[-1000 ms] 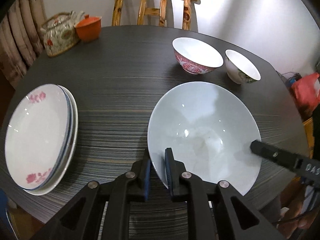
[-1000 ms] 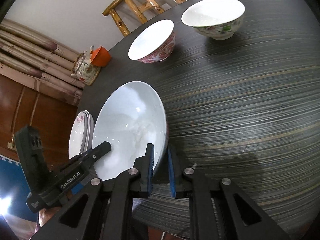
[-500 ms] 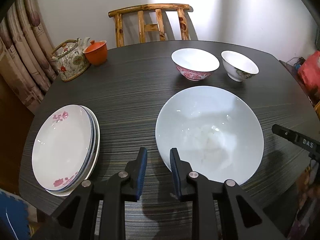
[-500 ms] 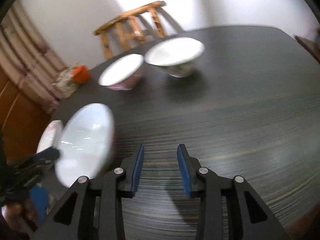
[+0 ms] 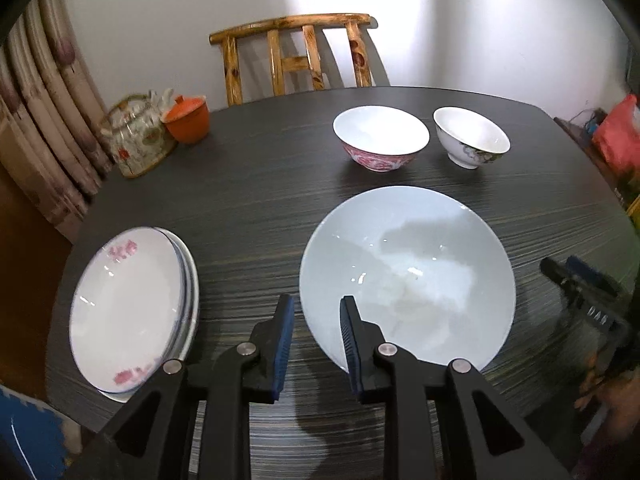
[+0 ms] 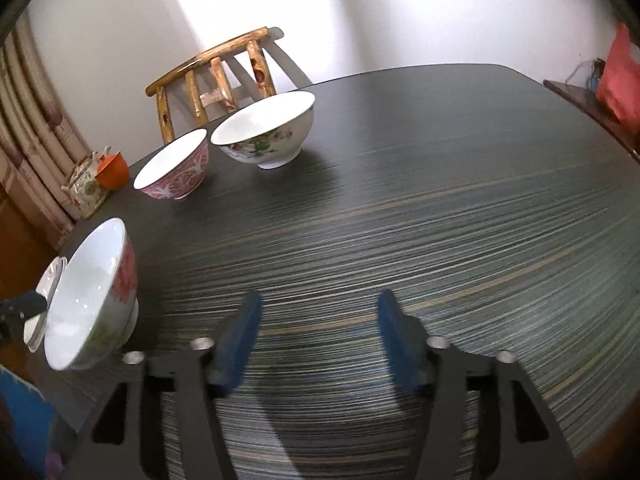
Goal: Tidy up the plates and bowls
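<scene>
A large white bowl [image 5: 408,276] stands on the dark table [image 5: 256,200]; in the right wrist view [image 6: 86,296] it shows red flowers outside. My left gripper [image 5: 316,312] is open and empty, just in front of its near rim. A stack of white plates [image 5: 128,308] with pink flowers lies to the left. A pink-patterned bowl [image 5: 380,140] and a green-flowered bowl [image 5: 472,136] stand at the back. My right gripper [image 6: 318,308] is open and empty over bare table, right of the large bowl.
A teapot [image 5: 136,140] and an orange lidded cup [image 5: 188,118] stand at the table's back left. A wooden chair [image 5: 296,56] stands behind the table. Curtains hang at the left. A red bag [image 5: 616,136] lies off the right edge.
Both grippers have let go of the large bowl's rim, opened and pulled back. The bowl now rests on the table. The right gripper has swung to the right.
</scene>
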